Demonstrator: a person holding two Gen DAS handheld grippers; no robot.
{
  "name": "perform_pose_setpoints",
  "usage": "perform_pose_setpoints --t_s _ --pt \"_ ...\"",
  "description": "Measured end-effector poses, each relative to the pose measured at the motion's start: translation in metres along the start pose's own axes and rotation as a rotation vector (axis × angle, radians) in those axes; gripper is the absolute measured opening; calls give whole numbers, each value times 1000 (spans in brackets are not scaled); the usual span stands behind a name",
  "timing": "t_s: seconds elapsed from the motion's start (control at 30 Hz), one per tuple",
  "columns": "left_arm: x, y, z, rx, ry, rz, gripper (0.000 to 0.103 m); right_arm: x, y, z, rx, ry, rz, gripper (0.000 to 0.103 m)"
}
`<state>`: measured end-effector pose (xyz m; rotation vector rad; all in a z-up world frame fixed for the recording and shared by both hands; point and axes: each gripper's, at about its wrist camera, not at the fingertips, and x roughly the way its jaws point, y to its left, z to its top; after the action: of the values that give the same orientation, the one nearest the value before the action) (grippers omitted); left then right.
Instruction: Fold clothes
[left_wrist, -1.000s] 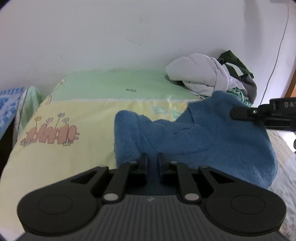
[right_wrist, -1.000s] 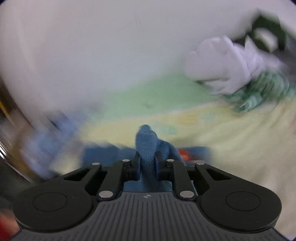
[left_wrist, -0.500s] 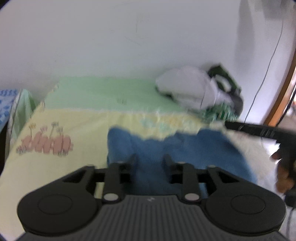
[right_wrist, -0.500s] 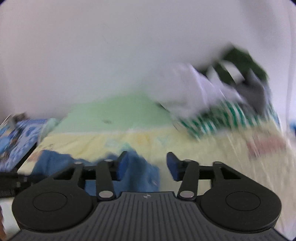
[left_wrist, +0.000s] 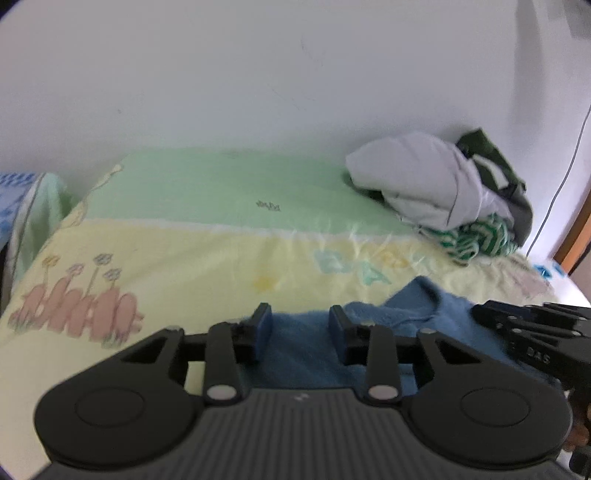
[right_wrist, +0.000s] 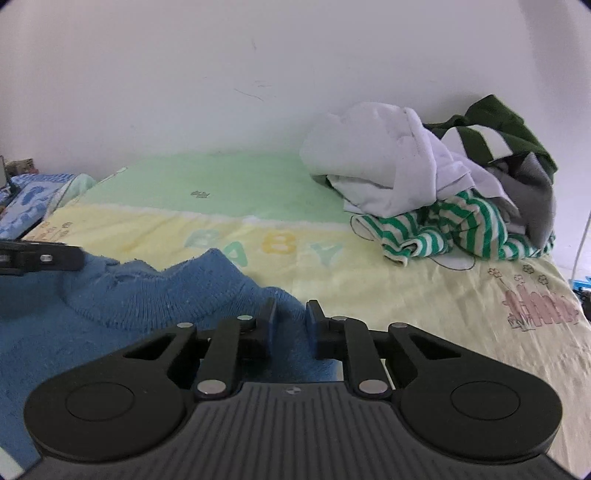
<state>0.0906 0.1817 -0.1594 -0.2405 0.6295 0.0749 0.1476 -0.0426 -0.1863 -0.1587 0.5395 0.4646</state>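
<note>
On the yellow-and-green baby blanket (right_wrist: 424, 295), the blue sweater (right_wrist: 129, 295) lies spread out, its ribbed collar showing at about 10 o'clock from the right gripper (right_wrist: 289, 325). That gripper sits low over the garment's shoulder edge, fingers a little apart with blue fleece showing in the gap, and I can't say for sure they have any cloth nipped; it looks like a loose straddle, not a pinch. Over in the left view, the left gripper (left_wrist: 300, 330) hovers over the same blue sweater (left_wrist: 406, 314), fingers spread wide and nothing caught between them, with the right gripper's (left_wrist: 491, 315) black frame poking in at 3 o'clock.

Up at 1 o'clock against the wall waits the heap of clothes (right_wrist: 424, 177): white, dark green, grey and a green-striped piece, all crumpled together.

My read: both tools are set along the collar end of the sweater, which fits either smoothing it flat ahead of a fold or squaring it up between folds; the near half of the garment is hidden under the tools, so how many layers it lies in I can't tell. Any next grab wants both fingertip pairs closing on the fleece edge at matching points, low to the blanket, without snagging the bedding beneath.
</note>
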Motion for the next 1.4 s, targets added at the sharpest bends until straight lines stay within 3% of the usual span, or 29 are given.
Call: perform_pose_setpoints --t_s 0.17,0.3,0.37,0.43,0.6,0.67,0.77,1.1,1.17,1.27,1.33,1.4 --pt "-6 6 1 14 2 14 41 1 9 1 -64 -12 -18 18" --pt "-39 10 20 -15 -61 33 33 -5 -3 15 -7 32 36 20" --pt "-67 15 27 -63 -107 -1 33 -4 -7 17 31 62 49 20" --pt "-92 11 29 -77 -131 -36 33 -1 0 12 -15 48 34 20" --pt "-117 -35 -11 36 -35 -97 29 -1 7 8 -42 32 12 21" --pt "-119 -44 -33 48 10 -90 27 -1 5 7 -42 28 17 21" --pt "-112 -40 -55 57 40 -16 35 -1 6 7 -52 26 19 21" --pt "-94 -29 -48 47 30 -24 37 -6 -1 15 -12 34 31 21" --pt "-90 -27 -47 45 28 -25 37 -32 -9 22 51 -28 75 21" --pt "-89 -24 -44 40 27 -39 36 -79 -2 25 -17 -86 144 22" --pt "-94 -25 -43 46 22 -53 35 -94 12 18 -87 -29 222 22" --pt "-99 -28 -42 75 14 -44 35 -97 25 6 -153 24 210 22"
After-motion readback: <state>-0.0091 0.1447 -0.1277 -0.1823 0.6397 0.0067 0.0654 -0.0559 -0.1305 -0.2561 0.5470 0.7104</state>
